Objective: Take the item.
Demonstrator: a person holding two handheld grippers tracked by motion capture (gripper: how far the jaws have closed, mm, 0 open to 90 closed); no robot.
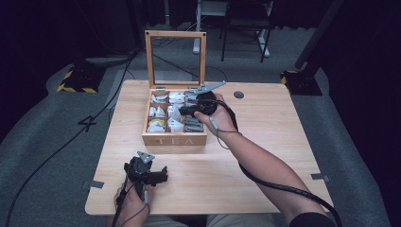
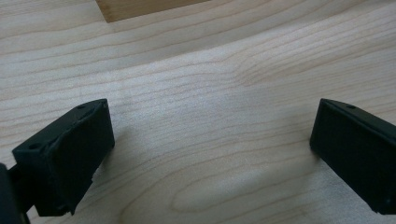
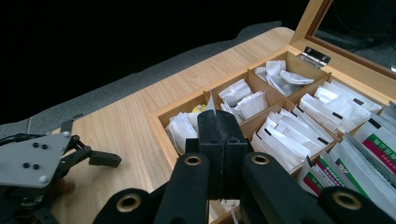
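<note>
The right tongs (image 3: 218,140) have their 2 black jaws pressed together; a sliver of white shows at their tip, but I cannot tell whether they pinch a sachet. They hang over the front-middle part of the open wooden tea box with "TEA" on its front wall (image 1: 175,140), held by the right hand (image 1: 215,113) reaching in from the box's right. The left tongs (image 2: 210,144) are spread wide with nothing between the jaws, low over bare wood in front of the box, well apart from it; the left hand (image 1: 130,201) grips them near the edge of the pale wooden bench (image 1: 265,156).

The box sits toward the bench's far side, its glass-paned wooden lid (image 1: 175,59) standing upright on hinges behind it. Its compartments hold white paper tea sachets (image 3: 289,126); those on the box's right side carry green and red labels (image 3: 369,163), and the far-left compartment holds crumpled white packets (image 3: 280,74). A small dark round disc (image 1: 239,94) lies right of the box.
</note>
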